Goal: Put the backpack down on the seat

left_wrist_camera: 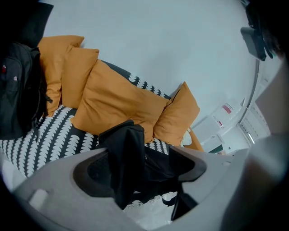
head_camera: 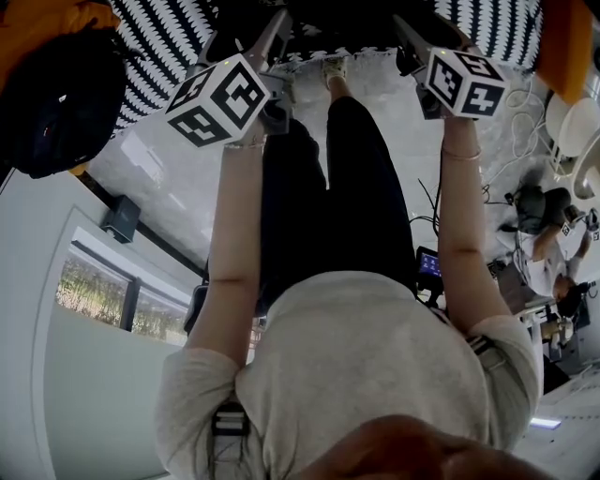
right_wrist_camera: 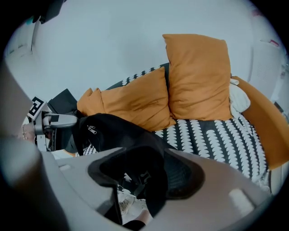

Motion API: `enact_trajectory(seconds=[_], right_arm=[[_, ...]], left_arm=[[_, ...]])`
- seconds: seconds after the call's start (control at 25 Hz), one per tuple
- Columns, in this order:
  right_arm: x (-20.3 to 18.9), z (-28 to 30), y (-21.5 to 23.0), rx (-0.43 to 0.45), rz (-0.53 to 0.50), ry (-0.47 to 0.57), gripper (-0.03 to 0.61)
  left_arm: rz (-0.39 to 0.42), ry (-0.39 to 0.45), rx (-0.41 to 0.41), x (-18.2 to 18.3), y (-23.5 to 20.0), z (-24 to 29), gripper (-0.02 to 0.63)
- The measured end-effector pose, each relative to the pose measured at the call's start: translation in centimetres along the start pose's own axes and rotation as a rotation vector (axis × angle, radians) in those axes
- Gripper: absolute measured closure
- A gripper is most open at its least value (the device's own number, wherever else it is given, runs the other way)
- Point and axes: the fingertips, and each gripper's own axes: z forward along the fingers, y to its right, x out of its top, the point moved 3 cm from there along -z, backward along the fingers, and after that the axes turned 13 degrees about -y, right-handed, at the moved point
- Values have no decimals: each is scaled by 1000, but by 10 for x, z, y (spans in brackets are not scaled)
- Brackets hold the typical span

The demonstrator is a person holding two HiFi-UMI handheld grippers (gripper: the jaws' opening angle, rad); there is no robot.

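**A:** Head view first. How do the arms sit?

**B:** Both arms (head_camera: pixel 234 244) reach straight ahead. The left gripper (head_camera: pixel 270 39) and right gripper (head_camera: pixel 412 37) angle down at the black backpack (head_camera: pixel 337 21). It lies on the patterned seat (head_camera: pixel 159 52), its long side running from one gripper to the other.

**A:** Left gripper view?

**B:** Jaws spread wide. A backpack strap (left_wrist_camera: pixel 126 162) hangs loose between them, pressed by neither. Orange cushions (left_wrist_camera: pixel 117 99) lean behind.

**A:** Right gripper view?

**B:** Wide too, with slack backpack fabric between. A zipper pull (right_wrist_camera: pixel 91 130) shows at its left end. Which end is the top, I can't tell.
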Motion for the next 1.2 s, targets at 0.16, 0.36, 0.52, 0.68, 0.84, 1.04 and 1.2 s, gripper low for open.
enact_trajectory(seconds=[0.16,0.36,0.52,0.68,0.84,1.04,1.2], right_arm=[[-2,-6,-12,16,18,19,321],[-3,-21,-49,101,31,47,321],[0,-40,-80,165,28,86,321],[8,-66,-101,175,18,167,348],[17,-100,-121,178,28,256,417],[27,-144,-152,168,25,343,482],[33,-181,-178,151,16,415,552]], left_arm=[[10,13,-7,-2,-4,-13,252],[31,-10,-76,-7,3,-33,252],[67,8,-93,-4,13,-53,252],[115,50,-115,6,24,-76,252],[150,81,-168,14,38,-101,253],[208,112,-249,22,59,-137,255],[278,131,-337,32,87,-166,255]])
